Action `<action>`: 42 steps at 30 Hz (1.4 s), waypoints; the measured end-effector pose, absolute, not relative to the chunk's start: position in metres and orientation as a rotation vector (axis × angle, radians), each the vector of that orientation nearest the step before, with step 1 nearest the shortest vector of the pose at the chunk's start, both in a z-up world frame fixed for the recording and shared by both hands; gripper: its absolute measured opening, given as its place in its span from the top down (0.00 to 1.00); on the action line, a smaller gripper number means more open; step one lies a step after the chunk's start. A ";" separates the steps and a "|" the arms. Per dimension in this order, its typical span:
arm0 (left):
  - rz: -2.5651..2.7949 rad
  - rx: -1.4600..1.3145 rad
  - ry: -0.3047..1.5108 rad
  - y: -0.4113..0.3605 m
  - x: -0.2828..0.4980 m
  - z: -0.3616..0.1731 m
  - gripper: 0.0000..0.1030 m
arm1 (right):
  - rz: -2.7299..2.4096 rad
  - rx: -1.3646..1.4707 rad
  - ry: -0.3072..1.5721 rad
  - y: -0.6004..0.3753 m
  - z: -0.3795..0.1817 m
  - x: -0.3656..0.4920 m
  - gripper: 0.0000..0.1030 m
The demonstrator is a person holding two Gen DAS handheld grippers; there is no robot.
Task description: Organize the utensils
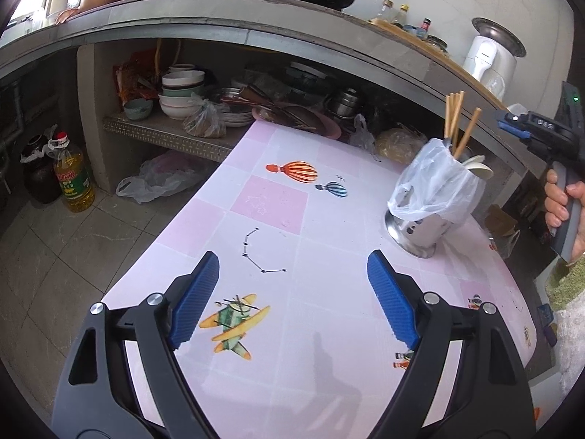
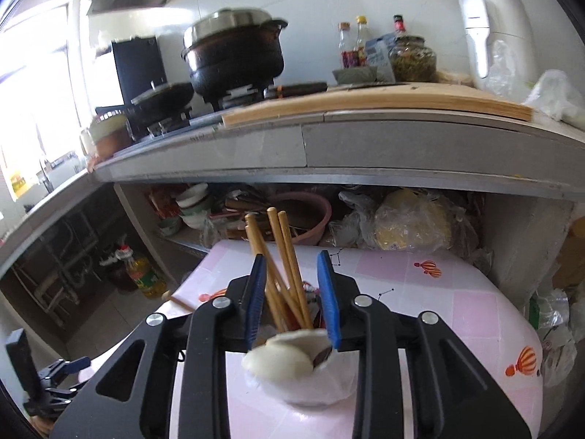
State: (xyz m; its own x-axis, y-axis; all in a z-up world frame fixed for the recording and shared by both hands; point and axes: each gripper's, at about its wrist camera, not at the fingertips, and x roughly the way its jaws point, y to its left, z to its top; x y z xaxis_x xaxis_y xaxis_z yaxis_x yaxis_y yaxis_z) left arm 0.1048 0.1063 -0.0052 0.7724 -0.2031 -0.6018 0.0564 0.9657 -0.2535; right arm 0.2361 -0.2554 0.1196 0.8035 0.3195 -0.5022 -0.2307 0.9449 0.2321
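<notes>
A steel utensil holder (image 1: 420,226) lined with a white plastic bag (image 1: 435,183) stands at the right of the pink table (image 1: 285,201). Wooden chopsticks (image 1: 453,117) and white spoons (image 1: 479,168) stick out of it. My left gripper (image 1: 292,256) hangs open over the table's near middle, with nothing between its blue pads. My right gripper (image 2: 291,256) is just above the holder (image 2: 310,391). Its jaws stand apart around the upright chopsticks (image 2: 278,230) without pressing them. A white spoon (image 2: 285,358) lies below the jaws. A hand (image 1: 563,201) holds the right gripper's handle.
Behind the table runs a concrete counter (image 2: 303,146) with pots, bottles and a white kettle (image 1: 490,62). The shelf under it holds stacked bowls (image 1: 181,91) and bags. An oil bottle (image 1: 73,179) and a plastic bag stand on the tiled floor at the left.
</notes>
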 end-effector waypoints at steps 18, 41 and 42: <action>-0.232 -0.085 0.627 0.017 0.069 0.023 0.12 | 0.089 0.188 0.732 -0.268 0.033 0.036 0.31; -0.071 0.072 0.619 -0.034 0.046 0.054 0.08 | -0.072 0.051 0.558 -0.271 0.049 -0.033 0.06; -0.062 0.079 0.610 -0.036 0.044 0.056 0.08 | -0.077 0.052 0.555 -0.272 0.050 -0.034 0.06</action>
State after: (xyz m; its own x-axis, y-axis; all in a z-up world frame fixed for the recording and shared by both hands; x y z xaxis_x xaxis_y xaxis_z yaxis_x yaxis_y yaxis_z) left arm 0.0445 -0.0356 0.0558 0.8179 -0.0343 -0.5744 0.0812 0.9951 0.0561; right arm -0.0337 -0.2719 0.0495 0.8471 -0.0586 -0.5282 0.0868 0.9958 0.0287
